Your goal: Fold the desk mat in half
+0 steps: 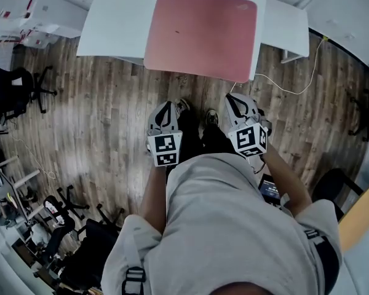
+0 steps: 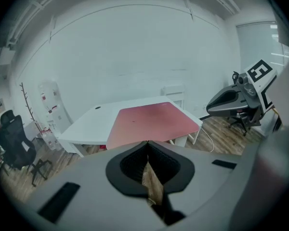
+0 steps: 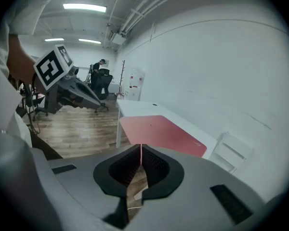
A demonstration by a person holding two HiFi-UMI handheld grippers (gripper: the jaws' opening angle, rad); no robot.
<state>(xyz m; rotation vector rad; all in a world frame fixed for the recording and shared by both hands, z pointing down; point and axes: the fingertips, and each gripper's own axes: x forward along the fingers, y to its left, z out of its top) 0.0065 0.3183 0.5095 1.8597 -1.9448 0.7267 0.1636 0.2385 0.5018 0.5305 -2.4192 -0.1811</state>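
**Head view.** The desk mat (image 1: 201, 34), pink, lies flat and unfolded on the white desk (image 1: 117, 20). Its near edge runs out past the desk's front edge. I hold both tools over the wooden floor (image 1: 98, 121), short of the desk and well apart from the mat. The left gripper (image 1: 168, 106) and the right gripper (image 1: 235, 98) sit side by side, tips pointing towards the desk. A thin cable (image 1: 295, 88) trails across the floor at the right, and a black office chair (image 1: 12, 91) stands at the left.

**Left gripper view.** The left gripper's (image 2: 147, 142) jaws are pressed together with nothing between them; only floor shows behind the pads. The desk mat (image 2: 154, 121) sits ahead on the desk (image 2: 86, 124), untouched. The right gripper (image 2: 209, 108) is at the right of this view, level with mine and clear of the desk.

**Right gripper view.** The right gripper's (image 3: 141, 147) jaws are likewise closed together on nothing. The mat (image 3: 159, 131) lies ahead on the desk (image 3: 135, 107), not in contact with the tool. The left gripper (image 3: 102, 107) shows at the left, over the floor. A white folding chair (image 3: 231, 150) stands against the wall beyond the desk.
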